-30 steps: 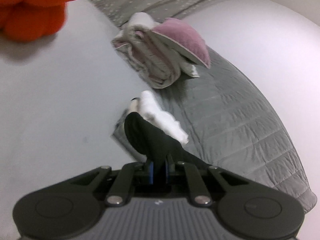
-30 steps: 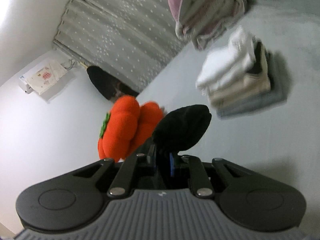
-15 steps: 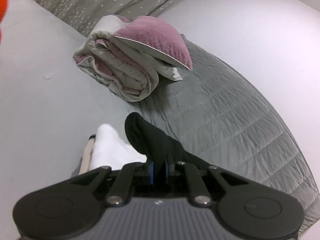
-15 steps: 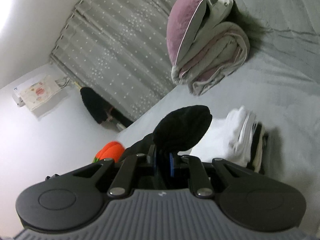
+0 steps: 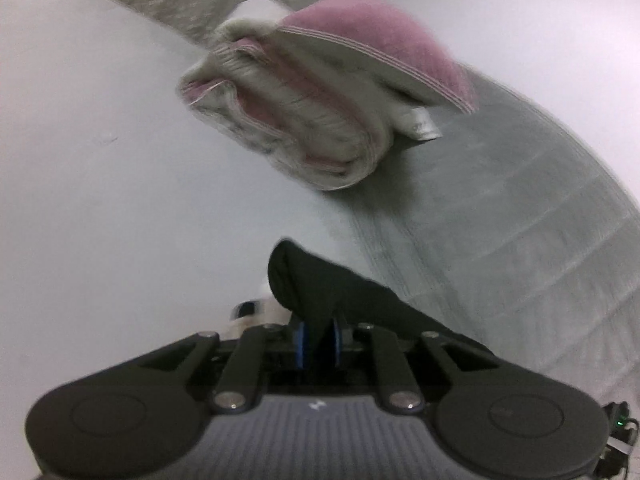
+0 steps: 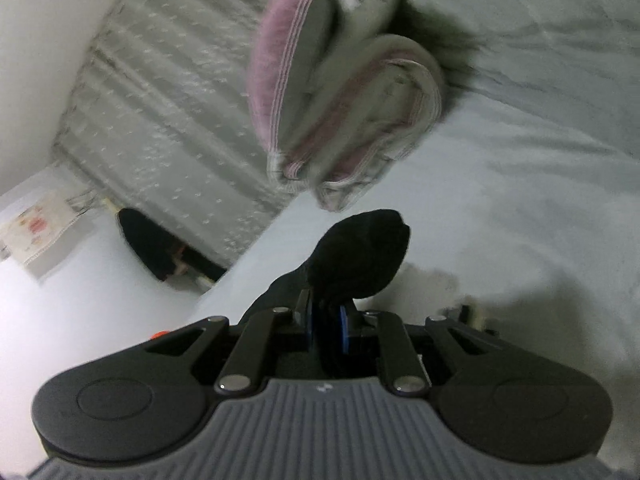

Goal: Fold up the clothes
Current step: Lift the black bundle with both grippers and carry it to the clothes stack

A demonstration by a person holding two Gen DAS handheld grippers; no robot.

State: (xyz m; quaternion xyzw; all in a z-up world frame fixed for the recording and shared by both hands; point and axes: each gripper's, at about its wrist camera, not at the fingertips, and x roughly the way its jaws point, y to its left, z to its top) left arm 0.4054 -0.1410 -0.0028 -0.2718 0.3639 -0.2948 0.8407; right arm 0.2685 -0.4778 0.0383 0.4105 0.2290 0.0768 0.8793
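Left wrist view shows the left gripper [image 5: 318, 338] clenched on a fold of black garment [image 5: 320, 280], the cloth bunched up between the blue pads [image 5: 301, 338] and trailing off to the right over the grey quilt [image 5: 520, 240]. Right wrist view shows the right gripper [image 6: 326, 330] likewise pinched tight on another bunch of the same black cloth [image 6: 360, 260], which rises above the jaws in a rounded lump. So the garment hangs between the two tools, lifted off the pale bed sheet [image 5: 120, 160]. Beyond it lies a rolled pink-and-grey duvet [image 5: 312, 120] with a pink pillow [image 5: 380, 44] on top, both blurred. A bit of white fabric [image 5: 264, 304] peeks out just left of the left jaws; what it is I cannot tell. Risks, as I judge them: each grip takes only a small pinch near the cloth's edge, so a quick swing could pull the fabric out of one tool and let the garment drop crooked. If the two hands do not hold level, the fold will come out skewed. Setting it down carelessly might also knock whatever the white fabric belongs to.
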